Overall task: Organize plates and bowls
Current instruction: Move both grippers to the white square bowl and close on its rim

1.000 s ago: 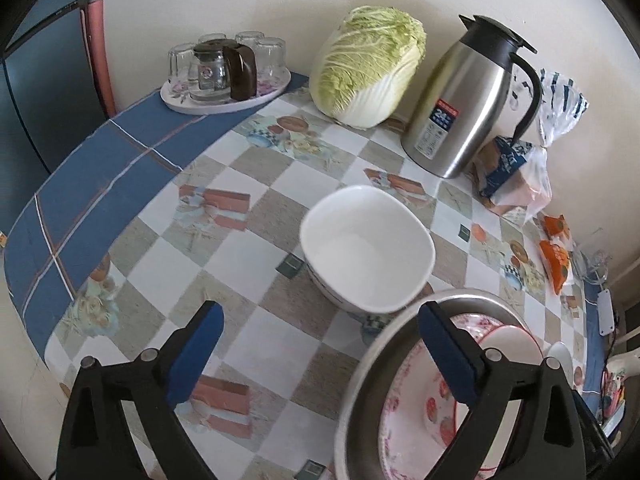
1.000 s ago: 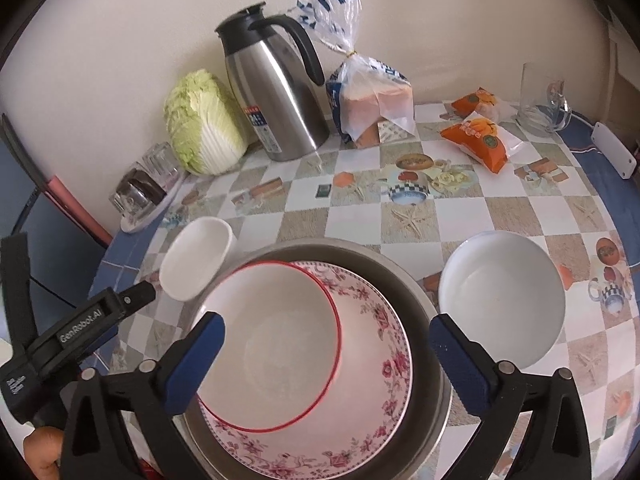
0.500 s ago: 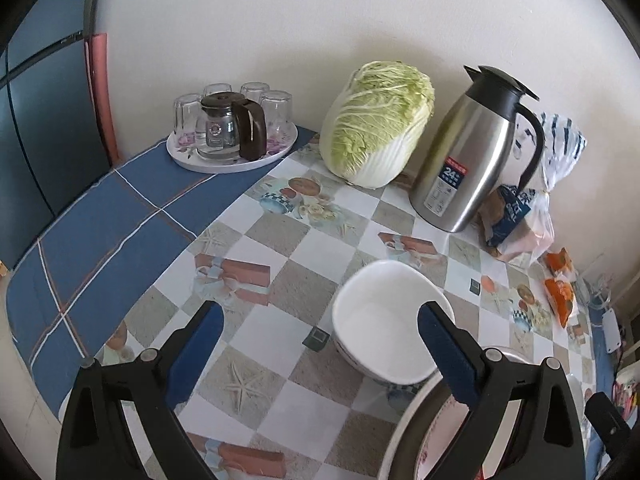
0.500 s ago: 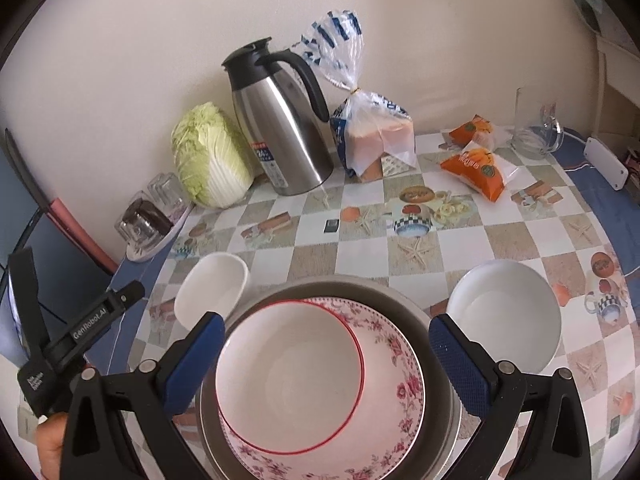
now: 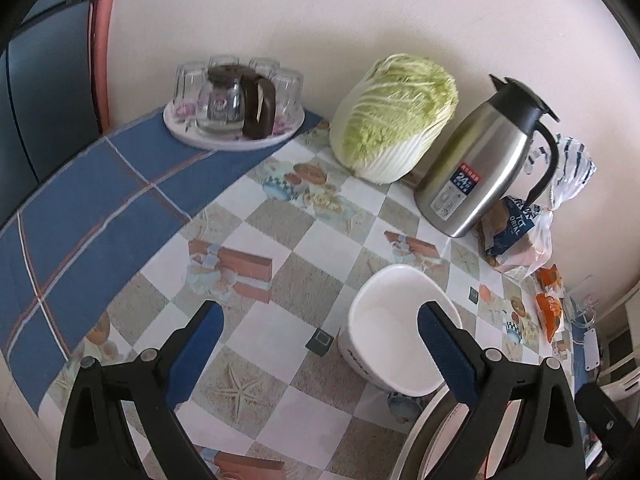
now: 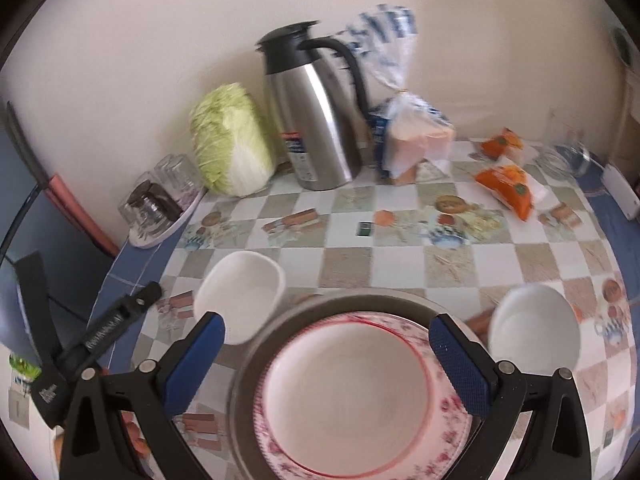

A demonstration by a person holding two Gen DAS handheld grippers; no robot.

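Both grippers, left (image 5: 320, 320) and right (image 6: 328, 332), gape empty; square white bowl (image 5: 400, 328) sits between them.

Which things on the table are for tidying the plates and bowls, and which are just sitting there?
For the job:
squarish white bowl
round white bowl
metal basin
flowered plate
red-rimmed bowl

Just sitting there:
cabbage
steel jug
bread bag
orange snack packs
tray of glasses

Metal basin (image 5: 420, 432) cut off by frame edge.
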